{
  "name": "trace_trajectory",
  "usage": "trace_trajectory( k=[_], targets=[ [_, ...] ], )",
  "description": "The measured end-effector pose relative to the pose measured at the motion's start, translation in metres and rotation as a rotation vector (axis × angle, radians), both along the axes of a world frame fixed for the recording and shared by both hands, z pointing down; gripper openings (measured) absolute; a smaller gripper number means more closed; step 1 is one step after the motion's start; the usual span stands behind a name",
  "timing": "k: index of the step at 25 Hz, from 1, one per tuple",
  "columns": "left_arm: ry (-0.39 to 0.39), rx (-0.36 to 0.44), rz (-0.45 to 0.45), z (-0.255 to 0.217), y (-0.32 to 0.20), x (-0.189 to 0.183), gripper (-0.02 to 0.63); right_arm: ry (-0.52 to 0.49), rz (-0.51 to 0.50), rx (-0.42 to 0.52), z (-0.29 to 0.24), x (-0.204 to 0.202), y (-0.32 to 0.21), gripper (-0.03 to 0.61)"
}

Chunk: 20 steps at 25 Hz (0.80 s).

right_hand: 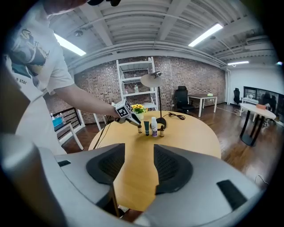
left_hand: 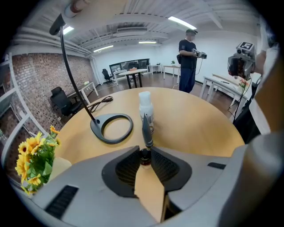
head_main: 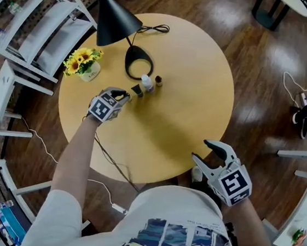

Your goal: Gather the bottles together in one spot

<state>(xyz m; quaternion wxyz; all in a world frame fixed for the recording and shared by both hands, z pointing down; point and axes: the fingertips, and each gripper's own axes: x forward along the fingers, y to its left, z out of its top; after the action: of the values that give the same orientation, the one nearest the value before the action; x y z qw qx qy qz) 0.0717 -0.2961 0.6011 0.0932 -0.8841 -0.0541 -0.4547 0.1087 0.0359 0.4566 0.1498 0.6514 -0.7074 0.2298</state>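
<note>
at the left hand-held gripper [head_main: 126,95], one small dark bottle [left_hand: 145,158] sits pinched; just beyond, three more on the counter [head_main: 189,96]: tube [left_hand: 147,131], white bottle [left_hand: 146,106], brown bottle [head_main: 158,81]. right hand-held gripper [right_hand: 139,150] gapes empty.

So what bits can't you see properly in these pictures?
Small bottle: head view, lost under the tips of the left gripper; left gripper view, pads cover its sides.
White bottle, its label: left gripper view, the dark tube stands in front.
Every label: right gripper view, too far and small.
Lamp, its head: left gripper view, cut off by the top edge.
</note>
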Motion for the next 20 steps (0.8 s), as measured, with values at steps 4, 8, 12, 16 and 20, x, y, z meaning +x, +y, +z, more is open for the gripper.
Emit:
trace_trajectory(
  k=[4,8,12,16,20],
  targets=[
    [0.025,-0.009,-0.014,0.009,-0.005,0.003,0.075,-0.010,0.016,-0.008,0.002,0.000,-0.003,0.229],
    [0.034,-0.010,-0.021,0.015,-0.004,0.005,0.075,-0.013,0.013,-0.017,0.004,0.000,-0.003,0.229],
    [0.033,-0.015,-0.033,0.019,-0.005,0.005,0.077,0.001,-0.003,-0.017,0.006,-0.002,-0.006,0.229],
    [0.049,-0.026,-0.042,0.019,-0.005,0.007,0.078,-0.018,-0.002,-0.024,0.007,-0.004,-0.006,0.229],
    [0.038,-0.014,-0.066,0.018,-0.010,0.002,0.080,-0.028,-0.004,-0.019,0.008,-0.004,-0.009,0.229]
  ],
)
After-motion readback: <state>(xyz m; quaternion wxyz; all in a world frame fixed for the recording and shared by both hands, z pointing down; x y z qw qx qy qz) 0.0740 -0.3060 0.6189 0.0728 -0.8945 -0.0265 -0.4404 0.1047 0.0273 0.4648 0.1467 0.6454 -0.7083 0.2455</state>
